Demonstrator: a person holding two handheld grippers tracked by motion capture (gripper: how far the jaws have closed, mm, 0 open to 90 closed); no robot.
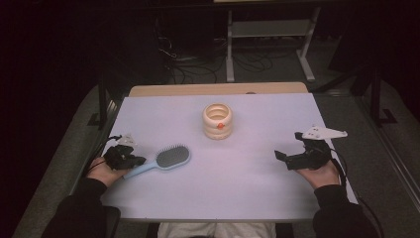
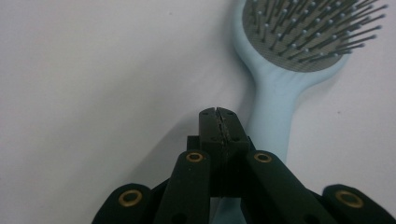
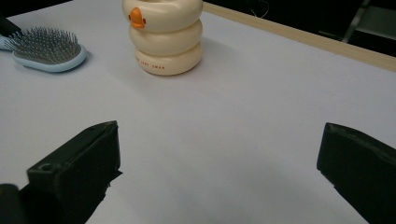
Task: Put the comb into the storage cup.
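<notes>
A light blue hairbrush (image 1: 171,157) with grey bristles lies on the white table (image 1: 233,173) at the left, its handle pointing toward my left gripper (image 1: 140,160). In the left gripper view the left gripper (image 2: 218,112) is shut, pads pressed together with nothing between them, and the hairbrush (image 2: 280,88) handle runs beneath and just right of the tips. My right gripper (image 1: 289,145) rests at the right side of the table, open and holding nothing. In the right gripper view the right gripper (image 3: 218,135) has its jaws far apart over bare table.
A cream ringed duck-shaped pot (image 1: 217,120) with an orange beak stands at the table's middle back; the pot (image 3: 164,37) is far ahead of the right jaws, with the hairbrush (image 3: 46,49) to its left. A wooden edge (image 1: 218,89) borders the far side.
</notes>
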